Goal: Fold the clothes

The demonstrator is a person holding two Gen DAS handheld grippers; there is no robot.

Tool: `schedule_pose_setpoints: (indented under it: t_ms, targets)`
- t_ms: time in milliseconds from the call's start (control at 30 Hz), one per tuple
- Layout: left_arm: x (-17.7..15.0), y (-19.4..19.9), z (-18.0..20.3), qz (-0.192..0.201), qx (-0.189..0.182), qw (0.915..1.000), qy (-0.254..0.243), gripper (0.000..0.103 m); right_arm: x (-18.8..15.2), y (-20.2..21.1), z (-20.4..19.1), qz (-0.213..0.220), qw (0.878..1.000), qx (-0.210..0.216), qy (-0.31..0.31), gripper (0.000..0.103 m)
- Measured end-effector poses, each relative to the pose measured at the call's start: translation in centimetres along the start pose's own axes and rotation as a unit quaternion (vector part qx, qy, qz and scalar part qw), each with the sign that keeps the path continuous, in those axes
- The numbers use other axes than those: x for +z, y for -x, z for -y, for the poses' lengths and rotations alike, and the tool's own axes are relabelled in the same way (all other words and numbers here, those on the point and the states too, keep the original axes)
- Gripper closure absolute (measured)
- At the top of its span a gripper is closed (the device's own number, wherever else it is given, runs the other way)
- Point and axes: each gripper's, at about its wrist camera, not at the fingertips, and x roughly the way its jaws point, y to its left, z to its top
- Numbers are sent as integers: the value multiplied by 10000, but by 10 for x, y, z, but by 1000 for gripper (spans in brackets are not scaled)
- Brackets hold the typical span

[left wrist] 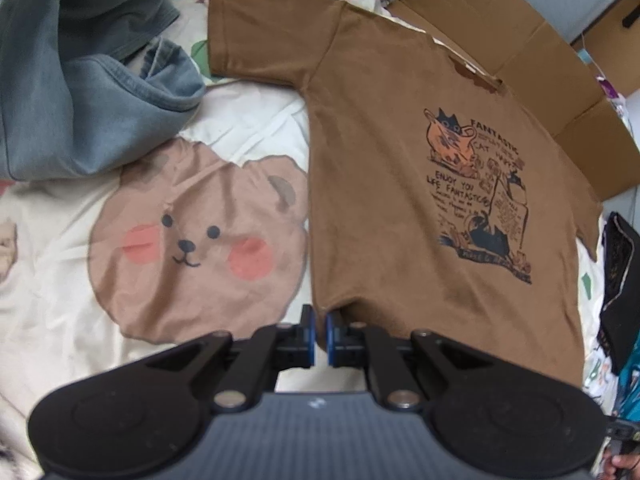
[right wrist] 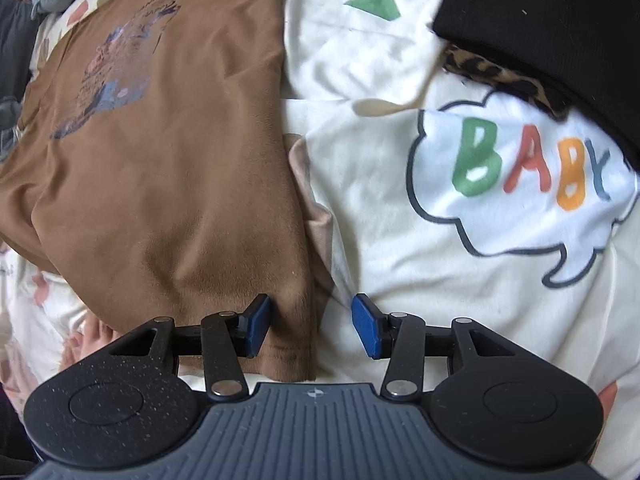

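Note:
A brown T-shirt [left wrist: 380,160] with a cat print lies flat, front up, on the cartoon bedsheet [left wrist: 60,280]. My left gripper [left wrist: 320,316] is shut on the shirt's near left hem corner, where the cloth puckers toward the blue pads. In the right wrist view the same T-shirt [right wrist: 160,160] fills the left half. My right gripper [right wrist: 310,320] is open and straddles the shirt's right side edge near the hem. Its left pad sits over brown cloth and its right pad over the bedsheet [right wrist: 380,240]. Neither pad presses on the cloth.
A heap of blue-grey clothing [left wrist: 80,80] lies left of the shirt's sleeve. Flattened cardboard [left wrist: 540,60] lies past the collar. A black garment [right wrist: 560,20] over leopard-print cloth [right wrist: 500,76] sits right of the shirt.

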Motion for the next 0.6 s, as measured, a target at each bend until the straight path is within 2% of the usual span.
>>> schedule_pose_setpoints:
  t_ms: [200, 333, 367, 400, 433, 600]
  targets:
    - [10, -1, -3, -77, 222, 9995, -206, 98, -9, 13, 10, 103, 9974, 519, -498, 54]
    - [18, -3, 7, -288, 287, 9962, -770, 98, -13, 1, 8, -90, 9969, 587, -521, 56]
    - [21, -2, 9, -365, 294, 9951, -873, 98, -14, -3, 5, -176, 9971, 590, -449, 63]
    - [23, -2, 10, -445, 294, 9939, -963, 98, -14, -6, 4, -242, 9974, 567, -379, 87]
    - [26, -1, 12, -517, 302, 9926, -1053, 98, -13, -7, 3, -260, 9977, 532, -339, 96]
    - [38, 1, 20, -848, 254, 9846, -1506, 98, 0, 20, 2, 28, 9978, 634, -183, 97]
